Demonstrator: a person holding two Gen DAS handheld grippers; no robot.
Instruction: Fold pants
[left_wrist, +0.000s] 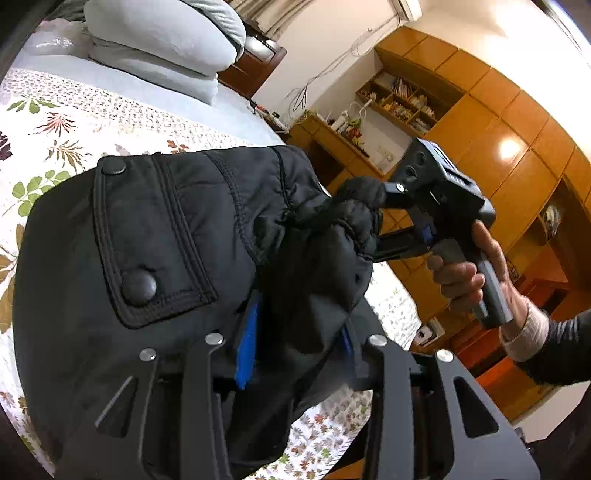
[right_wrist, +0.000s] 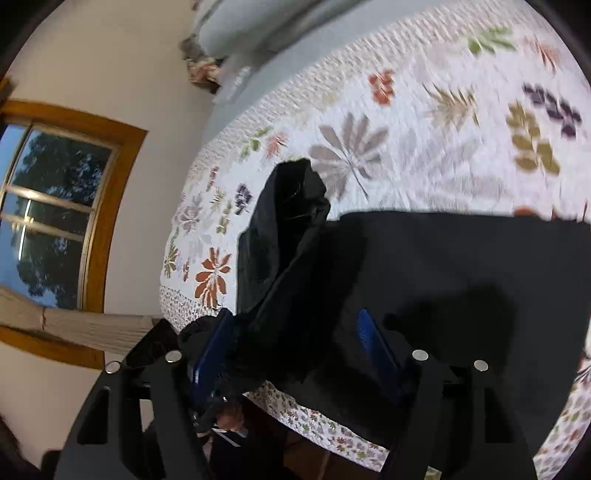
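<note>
Left gripper (left_wrist: 295, 354) clenched on pants (left_wrist: 166, 240), lifted over bed (left_wrist: 55, 110). Right gripper (right_wrist: 295, 354) jaws released, wide; fabric still draped against its left pad, pants stretching rightward.

My left gripper (left_wrist: 295, 354) has its jaws closed tight on a bunch of the black pants (left_wrist: 166, 240), the blue pads buried in cloth. My right gripper (right_wrist: 295, 347) has its jaws standing wide, cloth lying loose against the left pad only. In the left wrist view my right hand (left_wrist: 469, 273) wraps the right gripper's handle, a pale cuff and dark sleeve (left_wrist: 554, 350) behind it.
</note>
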